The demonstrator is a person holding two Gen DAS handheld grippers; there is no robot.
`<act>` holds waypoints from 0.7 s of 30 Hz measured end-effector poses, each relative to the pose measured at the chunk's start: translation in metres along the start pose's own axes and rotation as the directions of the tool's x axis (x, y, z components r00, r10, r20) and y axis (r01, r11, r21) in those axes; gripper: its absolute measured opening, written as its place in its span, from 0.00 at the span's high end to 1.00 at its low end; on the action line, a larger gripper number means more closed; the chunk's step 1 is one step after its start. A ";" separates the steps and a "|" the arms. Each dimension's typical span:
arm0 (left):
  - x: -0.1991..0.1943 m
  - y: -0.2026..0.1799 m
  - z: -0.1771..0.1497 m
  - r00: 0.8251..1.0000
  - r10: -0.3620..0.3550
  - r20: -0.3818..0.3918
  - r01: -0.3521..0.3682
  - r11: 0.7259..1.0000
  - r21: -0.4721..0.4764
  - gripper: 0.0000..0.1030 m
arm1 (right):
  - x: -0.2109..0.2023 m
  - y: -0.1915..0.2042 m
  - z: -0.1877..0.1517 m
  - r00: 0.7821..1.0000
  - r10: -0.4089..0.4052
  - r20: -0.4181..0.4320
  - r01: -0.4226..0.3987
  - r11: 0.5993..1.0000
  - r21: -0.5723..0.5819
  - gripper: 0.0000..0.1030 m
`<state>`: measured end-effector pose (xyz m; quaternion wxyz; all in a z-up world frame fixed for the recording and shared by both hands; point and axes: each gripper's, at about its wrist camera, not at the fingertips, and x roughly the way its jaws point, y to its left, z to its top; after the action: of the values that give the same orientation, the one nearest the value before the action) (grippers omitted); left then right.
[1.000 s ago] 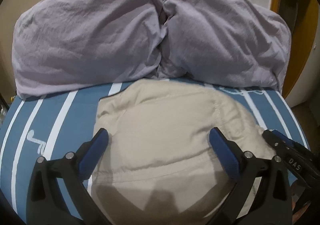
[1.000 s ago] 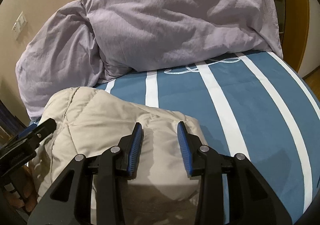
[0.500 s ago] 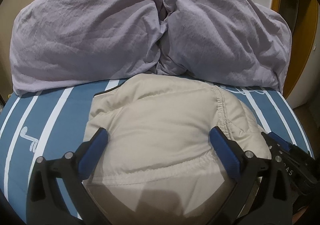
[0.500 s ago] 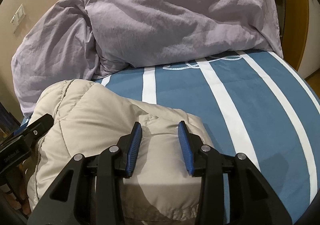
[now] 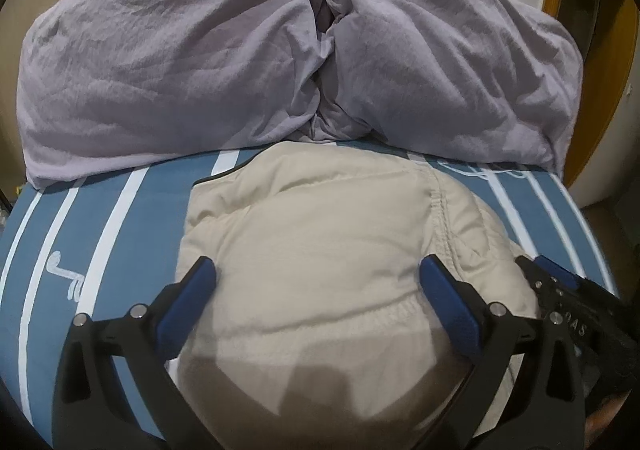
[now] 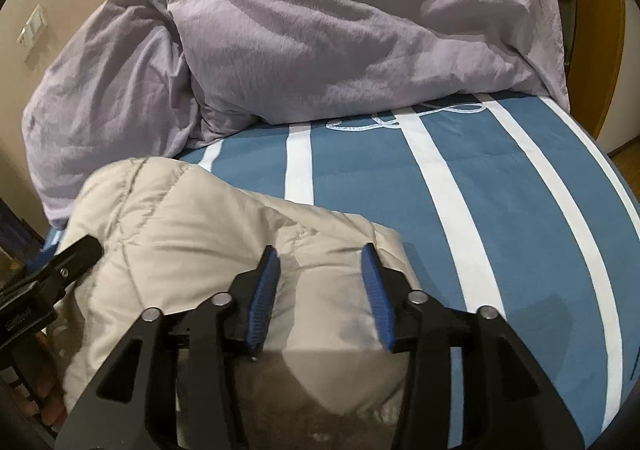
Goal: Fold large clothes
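The near edge of the beige padded jacket [image 5: 320,250] runs under both cameras and is cut off by the bottom of each picture, so how far the bundle reaches toward the person cannot be told, and a dark shadow covers its nearest part. It lies folded into a puffy bundle on the bed [image 6: 500,190], on the blue sheet with white stripes, its far edge close to the lilac duvet [image 5: 180,70] heaped at the head of the bed. Which end is collar and which is hem is hard to make out; in the left wrist view the bundle looks a little longer from near to far, with a gathered seam running down its right side. The left claw [image 5: 316,282] stands wide over the bundle, its blue pads apart from one another and closed on nothing (whether the tips touch the cloth cannot be told). The right claw [image 6: 320,274] is about half spread and its jaws are opening, with a fold of the jacket's right edge between them but not pinched. Only the right wrist view shows the broad bare stretch of sheet to the right of the jacket and a few fingertips at the bottom left; only the left wrist view shows the bundle's left edge and the sheet beyond it.
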<state>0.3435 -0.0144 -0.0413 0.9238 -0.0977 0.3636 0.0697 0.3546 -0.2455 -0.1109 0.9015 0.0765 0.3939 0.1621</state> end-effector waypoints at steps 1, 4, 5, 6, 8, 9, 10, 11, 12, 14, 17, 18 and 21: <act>-0.006 0.006 0.001 1.000 -0.020 -0.006 0.020 1.000 -0.015 0.02 | -0.005 -0.002 0.002 1.000 0.014 -0.005 -0.014 1.000 0.008 0.40; -0.020 0.023 0.001 0.998 -0.054 -0.013 0.053 0.997 -0.049 0.02 | -0.019 -0.008 0.005 1.000 0.026 -0.006 -0.026 1.000 0.014 0.29; -0.024 0.031 0.002 0.998 -0.063 -0.019 0.062 0.996 -0.063 0.02 | -0.025 -0.011 0.005 1.000 0.029 -0.009 -0.028 0.999 0.019 0.29; -0.028 0.038 0.002 0.997 -0.072 -0.023 0.070 0.995 -0.077 0.02 | -0.027 -0.014 0.006 0.999 0.036 -0.017 -0.036 0.999 0.025 0.27; -0.034 0.052 0.000 0.996 -0.083 -0.030 0.079 0.992 -0.103 0.02 | -0.032 -0.023 0.006 0.997 0.060 -0.042 -0.058 0.997 0.054 0.22; -0.035 0.058 0.000 0.996 -0.087 -0.034 0.083 0.990 -0.111 0.02 | -0.034 -0.028 0.006 0.996 0.074 -0.052 -0.071 0.995 0.072 0.22; -0.036 0.064 -0.002 0.994 -0.098 -0.045 0.092 0.988 -0.123 0.02 | -0.036 -0.034 0.005 0.993 0.094 -0.064 -0.088 0.991 0.098 0.20; -0.036 0.067 -0.003 0.993 -0.108 -0.055 0.100 0.986 -0.133 0.02 | -0.037 -0.039 0.004 0.991 0.113 -0.077 -0.103 0.987 0.120 0.18; -0.035 0.072 -0.004 0.990 -0.122 -0.069 0.111 0.983 -0.147 0.02 | -0.037 -0.044 0.002 0.987 0.132 -0.090 -0.118 0.983 0.141 0.15; -0.031 0.080 -0.008 0.983 -0.157 -0.096 0.137 0.973 -0.185 0.02 | -0.034 -0.054 -0.002 0.975 0.183 -0.123 -0.157 0.967 0.200 0.14; -0.025 0.092 -0.017 0.970 -0.206 -0.126 0.171 0.954 -0.246 0.02 | -0.027 -0.065 -0.011 0.948 0.274 -0.160 -0.220 0.931 0.293 0.10; -0.022 0.094 -0.019 0.965 -0.223 -0.136 0.181 0.947 -0.266 0.02 | -0.024 -0.068 -0.013 0.937 0.307 -0.169 -0.243 0.916 0.320 0.08; -0.011 0.104 -0.029 0.940 -0.297 -0.166 0.226 0.911 -0.346 0.02 | -0.013 -0.074 -0.022 0.897 0.390 -0.206 -0.285 0.870 0.403 0.01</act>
<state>0.2953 0.0789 -0.0680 0.8515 -0.3019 0.4286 -0.0081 0.3476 -0.3187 -0.1364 0.7635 0.2861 0.5212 0.2521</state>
